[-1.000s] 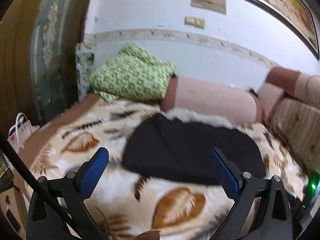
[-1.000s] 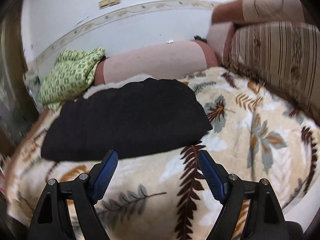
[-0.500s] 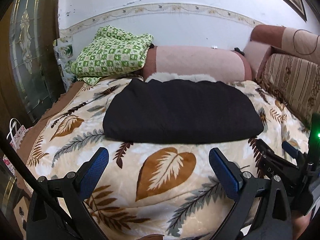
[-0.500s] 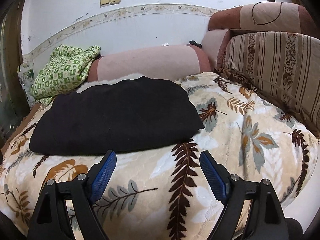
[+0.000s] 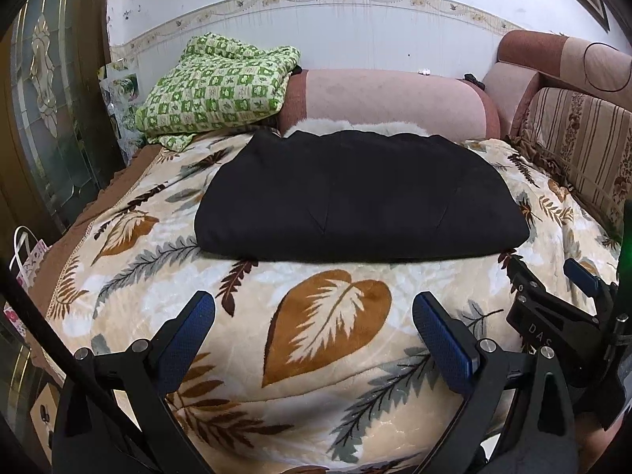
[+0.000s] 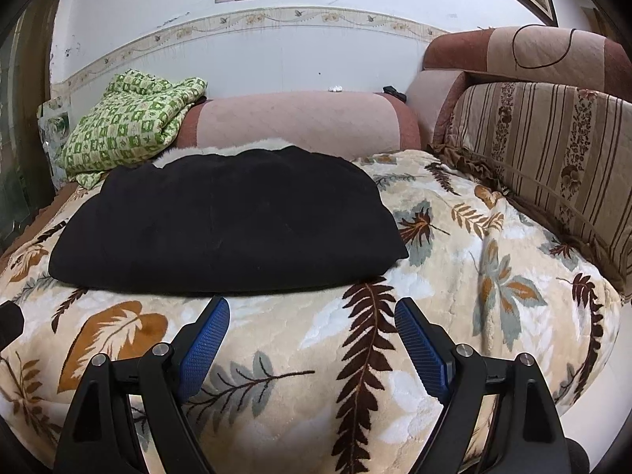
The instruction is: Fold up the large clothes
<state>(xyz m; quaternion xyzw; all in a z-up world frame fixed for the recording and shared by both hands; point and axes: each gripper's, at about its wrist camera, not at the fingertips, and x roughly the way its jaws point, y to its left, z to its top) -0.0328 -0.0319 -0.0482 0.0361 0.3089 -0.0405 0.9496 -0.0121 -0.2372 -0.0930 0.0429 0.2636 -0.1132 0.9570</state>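
Observation:
A black garment (image 5: 355,197) (image 6: 225,229) lies folded into a thick rectangle on the leaf-patterned blanket (image 5: 328,316) (image 6: 474,276), with white fleece showing at its far edge. My left gripper (image 5: 314,314) hovers open over the blanket just short of the garment's near edge, nothing between its blue pads. My right gripper (image 6: 312,318) is open too, close to the garment's near right part, empty. In the left wrist view the right gripper (image 5: 553,288) appears at the right edge.
A green checked quilt (image 5: 217,87) (image 6: 130,126) is piled at the back left beside a pink bolster (image 5: 391,102) (image 6: 300,118). A striped cushion (image 6: 553,166) lines the right side. A glass door (image 5: 51,118) and a bag (image 5: 27,260) stand at the left.
The left gripper has swung down and levelled toward the garment; the view now sits lower and squarer. The right gripper has barely moved. The garment lies unchanged.

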